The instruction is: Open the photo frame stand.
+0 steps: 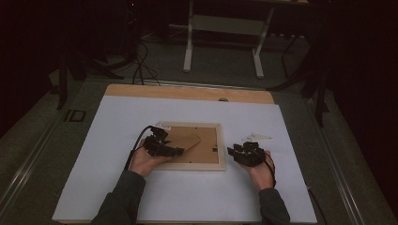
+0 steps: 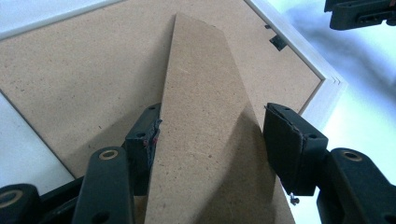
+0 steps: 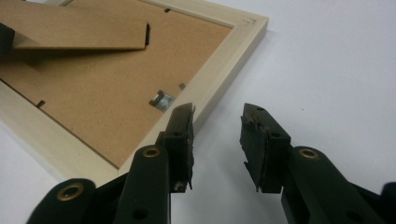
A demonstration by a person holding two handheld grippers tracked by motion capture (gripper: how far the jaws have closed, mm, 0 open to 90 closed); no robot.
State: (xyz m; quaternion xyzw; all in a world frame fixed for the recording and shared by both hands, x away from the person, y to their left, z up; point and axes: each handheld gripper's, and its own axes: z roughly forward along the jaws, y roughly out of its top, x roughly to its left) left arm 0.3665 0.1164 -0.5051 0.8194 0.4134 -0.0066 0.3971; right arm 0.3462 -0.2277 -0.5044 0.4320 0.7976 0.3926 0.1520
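A light wooden picture frame [image 1: 191, 165] lies face down mid-sheet on the white table cover [image 1: 117, 197], its brown fibreboard backing panel [image 2: 70, 74] seated inside it and at least two small metal retaining tabs [image 3: 161, 100] apparently in place, so removal of the backing is judged not yet begun. The left gripper [image 2: 210, 135] straddles the brown fibreboard easel stand [image 2: 210, 116], one pad touching its edge, the other just clear. The right gripper [image 3: 217, 135] hovers half open and empty beside the frame's outer edge.
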